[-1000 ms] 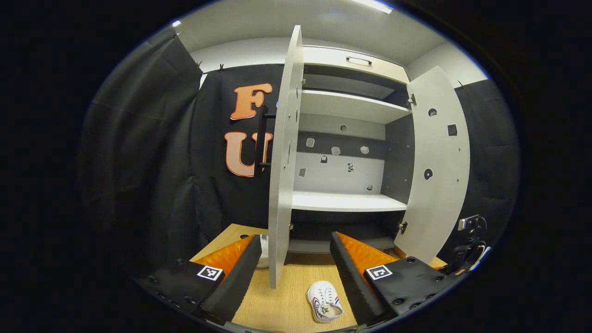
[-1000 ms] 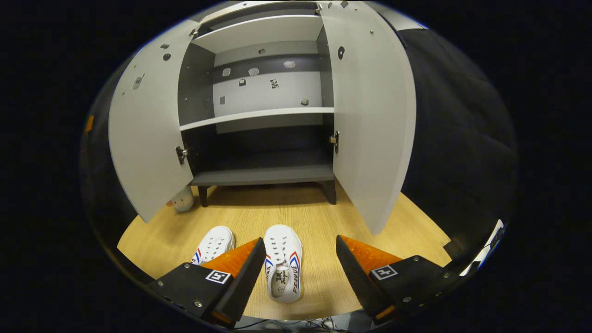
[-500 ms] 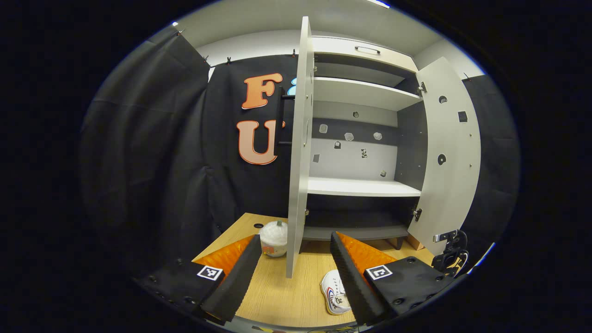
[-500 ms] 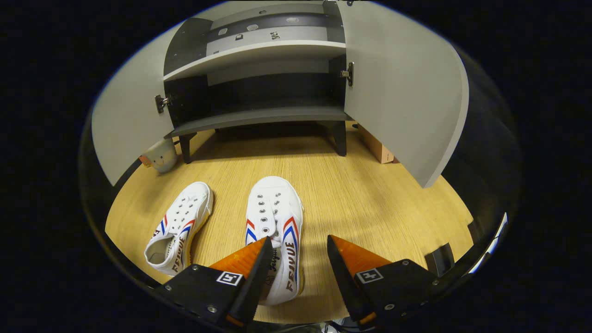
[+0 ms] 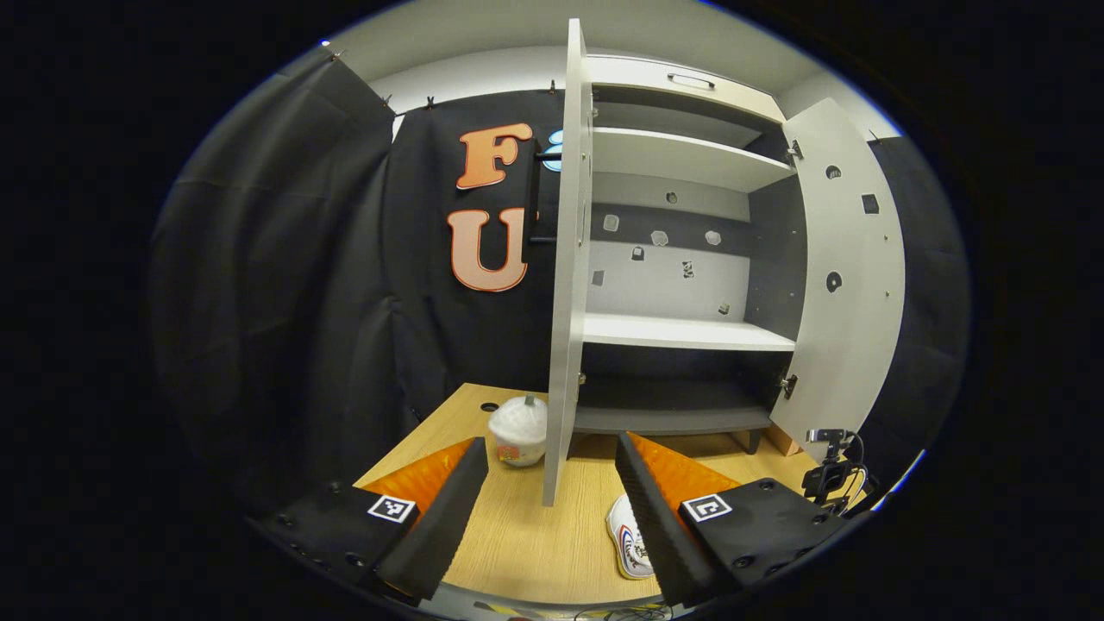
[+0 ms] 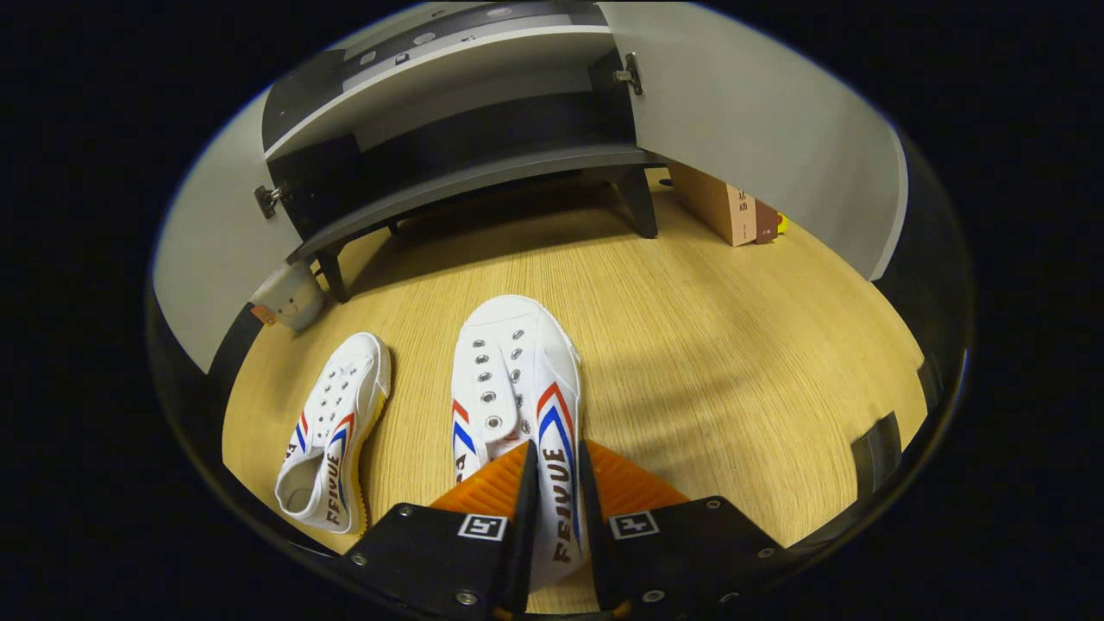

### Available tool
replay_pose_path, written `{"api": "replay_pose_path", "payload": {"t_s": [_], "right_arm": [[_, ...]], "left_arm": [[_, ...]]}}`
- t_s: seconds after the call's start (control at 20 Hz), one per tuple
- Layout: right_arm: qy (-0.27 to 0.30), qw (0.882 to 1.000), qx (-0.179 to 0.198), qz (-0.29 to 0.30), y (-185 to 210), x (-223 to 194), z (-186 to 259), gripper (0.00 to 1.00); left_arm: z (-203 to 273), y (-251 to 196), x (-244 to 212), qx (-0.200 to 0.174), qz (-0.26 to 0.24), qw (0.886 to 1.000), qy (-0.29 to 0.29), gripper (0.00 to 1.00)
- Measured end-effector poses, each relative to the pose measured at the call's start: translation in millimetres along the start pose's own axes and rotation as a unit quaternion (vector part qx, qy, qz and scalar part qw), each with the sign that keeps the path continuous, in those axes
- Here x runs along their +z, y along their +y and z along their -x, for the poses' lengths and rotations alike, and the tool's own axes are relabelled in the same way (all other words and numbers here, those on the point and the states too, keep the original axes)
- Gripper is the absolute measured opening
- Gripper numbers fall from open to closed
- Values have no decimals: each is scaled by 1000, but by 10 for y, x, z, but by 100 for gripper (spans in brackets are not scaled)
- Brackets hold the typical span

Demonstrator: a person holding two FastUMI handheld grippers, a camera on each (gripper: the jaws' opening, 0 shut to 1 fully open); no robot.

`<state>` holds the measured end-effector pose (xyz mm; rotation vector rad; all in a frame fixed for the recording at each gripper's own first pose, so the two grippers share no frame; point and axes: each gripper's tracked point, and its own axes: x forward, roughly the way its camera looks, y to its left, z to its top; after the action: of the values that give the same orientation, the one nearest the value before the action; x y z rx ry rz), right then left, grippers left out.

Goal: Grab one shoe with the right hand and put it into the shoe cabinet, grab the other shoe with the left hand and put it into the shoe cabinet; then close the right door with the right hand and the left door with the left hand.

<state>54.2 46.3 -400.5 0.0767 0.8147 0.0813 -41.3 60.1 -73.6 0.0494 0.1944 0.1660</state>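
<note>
Shoe (image 6: 516, 388) pinched at its side wall between narrowed right gripper (image 6: 556, 509) fingers, long axis running forward toward the shoe cabinet (image 6: 466, 185); left gripper (image 5: 552, 492) held wide

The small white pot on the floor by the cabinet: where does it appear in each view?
Left gripper view: the small white pot is low centre, just left of the left door.
Right gripper view: it is at the left, under that door, beside the cabinet's front leg.
Shared landmark: the open left door.
</note>
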Motion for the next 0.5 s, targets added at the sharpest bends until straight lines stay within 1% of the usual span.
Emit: {"api": "replay_pose_path", "payload": {"t_s": [0.05,0.1,0.15,0.2,0.25,0.45,0.5], "right_arm": [[-2,1000,-6,3,-16,19,12,21],[-3,1000,-14,9,-37,54,50,16],[-6,1000,-22,13,-70,115,102,7],[-8,999,-29,17,-81,181,155,5],[-16,999,-30,21,-78,254,229,1],[-52,999,-9,8,63,675,677,1],[-59,998,-3,2,116,789,774,1]], "left_arm": [[-15,-10,1,-1,1,1000,1,96],[-21,-19,-3,-2,1,1000,1,99],[-37,-28,8,-2,-1,1000,-1,94],[-33,-35,18,-3,-3,1000,-3,96],[-46,-55,34,-5,-5,1000,-5,96],[-96,-128,32,-14,-6,1000,-11,96],[-114,-145,13,-17,-6,1000,-11,94]]}}
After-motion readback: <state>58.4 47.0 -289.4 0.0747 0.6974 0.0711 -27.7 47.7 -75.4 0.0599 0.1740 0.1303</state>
